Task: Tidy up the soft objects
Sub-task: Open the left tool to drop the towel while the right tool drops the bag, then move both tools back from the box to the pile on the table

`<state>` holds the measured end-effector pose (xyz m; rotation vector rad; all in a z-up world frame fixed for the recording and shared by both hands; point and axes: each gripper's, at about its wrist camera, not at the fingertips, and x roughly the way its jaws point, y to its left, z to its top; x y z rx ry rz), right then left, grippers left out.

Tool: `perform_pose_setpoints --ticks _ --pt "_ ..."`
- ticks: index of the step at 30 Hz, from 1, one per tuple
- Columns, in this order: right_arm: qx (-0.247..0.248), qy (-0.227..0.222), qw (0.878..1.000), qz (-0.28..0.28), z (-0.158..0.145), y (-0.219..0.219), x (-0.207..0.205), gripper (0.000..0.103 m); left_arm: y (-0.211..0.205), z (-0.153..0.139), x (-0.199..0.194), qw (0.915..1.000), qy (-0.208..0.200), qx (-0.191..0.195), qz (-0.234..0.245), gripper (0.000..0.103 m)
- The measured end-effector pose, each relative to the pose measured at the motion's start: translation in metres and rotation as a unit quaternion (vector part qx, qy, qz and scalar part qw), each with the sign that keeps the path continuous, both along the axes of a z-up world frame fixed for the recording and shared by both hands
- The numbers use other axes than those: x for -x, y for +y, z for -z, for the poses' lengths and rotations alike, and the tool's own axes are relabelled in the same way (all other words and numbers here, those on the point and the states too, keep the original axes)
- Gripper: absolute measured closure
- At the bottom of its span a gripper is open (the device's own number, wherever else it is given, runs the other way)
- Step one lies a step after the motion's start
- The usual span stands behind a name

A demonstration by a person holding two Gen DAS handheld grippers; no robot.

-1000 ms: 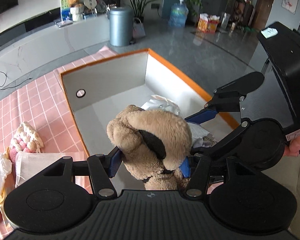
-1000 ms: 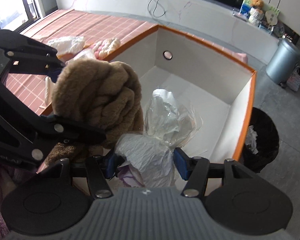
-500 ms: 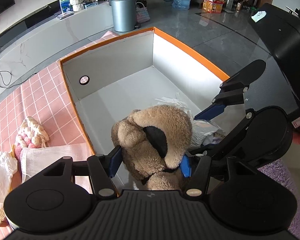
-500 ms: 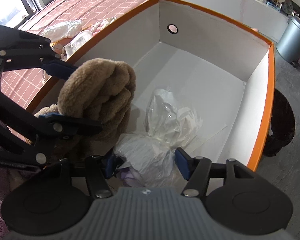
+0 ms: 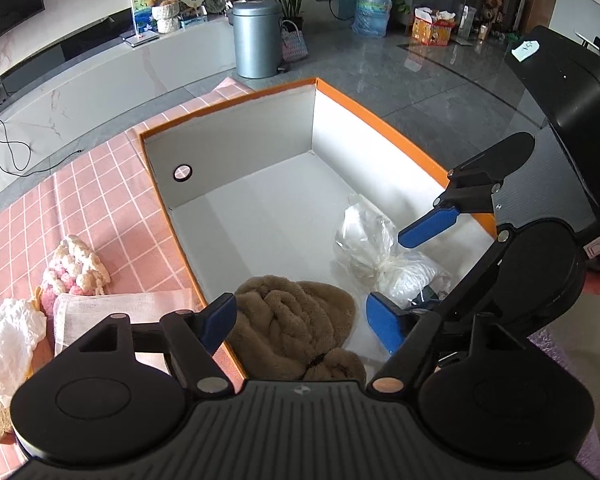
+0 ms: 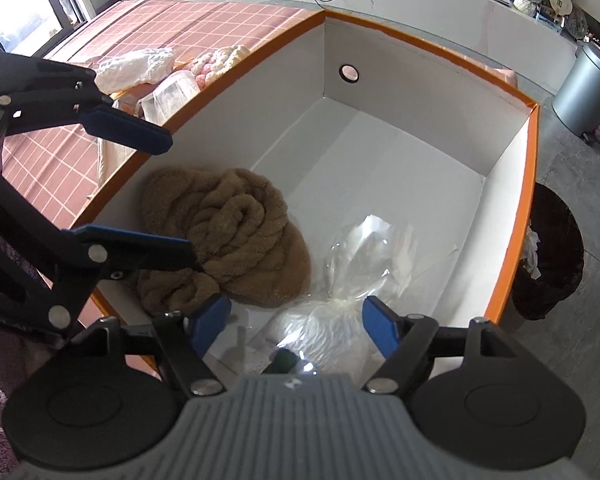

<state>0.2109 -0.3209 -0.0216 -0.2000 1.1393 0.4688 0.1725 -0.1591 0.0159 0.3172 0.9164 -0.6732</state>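
A: We're over the big orange-rimmed box [image 5: 384,120] on the pink-checked table [image 5: 80,208], both tongs pointing into it.

B: Brown plush [image 6: 228,236] lies on the box floor beneath our left tongs [image 5: 300,320], jaws widening, nothing gripped.

A: Plastic bag [image 6: 340,320] sits between our right tongs [image 6: 296,320], also widening, pads clear.

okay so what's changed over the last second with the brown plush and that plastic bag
Both were let go. The left gripper is opening and the brown plush has dropped onto the box floor. The right gripper is opening too, and the plastic bag lies beside the plush. Items on the pink cloth stayed put.
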Motion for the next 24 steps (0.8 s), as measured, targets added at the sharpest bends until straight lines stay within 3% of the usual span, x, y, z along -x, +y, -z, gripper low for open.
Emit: perform_pose_setpoints --ticks 2,4,15,18,24 --pt "0.002 -0.006 1.000 0.003 -0.004 -0.002 0.003 0.027 0.002 -0.004 0.002 1.0000 -0.003 0.006 -0.002 0.015" --pt "0.004 -0.013 1.000 0.006 -0.009 -0.002 0.006 0.017 0.004 -0.008 0.004 0.9999 -0.006 0.012 -0.004 0.015" --pt "0.024 -0.085 0.995 0.047 -0.036 -0.002 0.034 0.017 0.026 -0.022 0.022 0.9975 -0.042 0.049 -0.030 0.015" --pt "0.035 -0.118 0.990 0.071 -0.043 -0.001 0.045 0.017 0.036 -0.024 0.029 0.9957 -0.054 0.064 -0.039 0.015" --pt "0.013 -0.178 0.975 0.136 -0.058 0.007 0.068 0.017 0.061 -0.028 0.040 0.9893 -0.077 0.100 -0.074 0.015"
